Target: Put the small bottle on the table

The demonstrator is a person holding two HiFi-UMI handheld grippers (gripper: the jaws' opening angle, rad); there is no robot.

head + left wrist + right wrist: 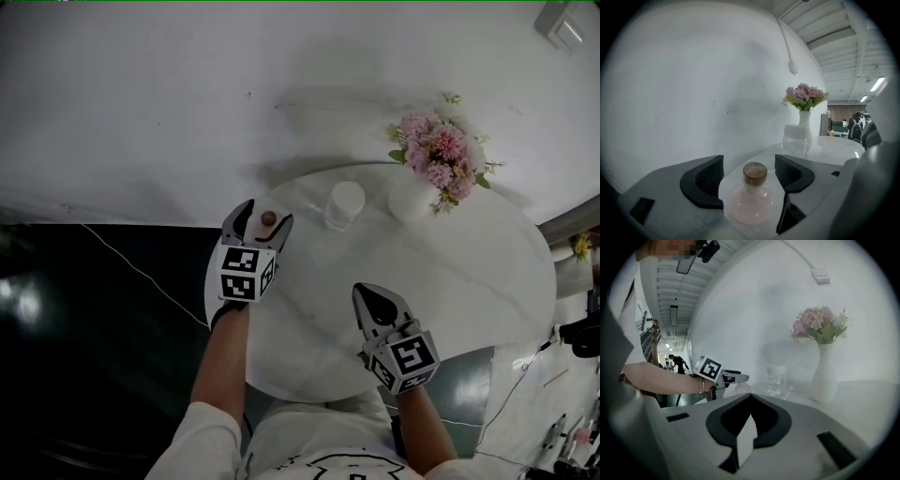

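Small pink glass bottle with a cork stopper [752, 199] is the left side's business. Nearest me, my right gripper [750, 399] is closed on nothing, well apart from it. Ahead, my left gripper [749, 164] is spread wide, pads clear either side of the bottle, which is upright on the round white marble table [469, 272]. I judge a straight pull back clears it.

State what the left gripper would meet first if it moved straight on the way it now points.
The small round clear-glass bottle with a cork stopper. It already stands between the open jaws of the left gripper, so contact would probably come almost at once.
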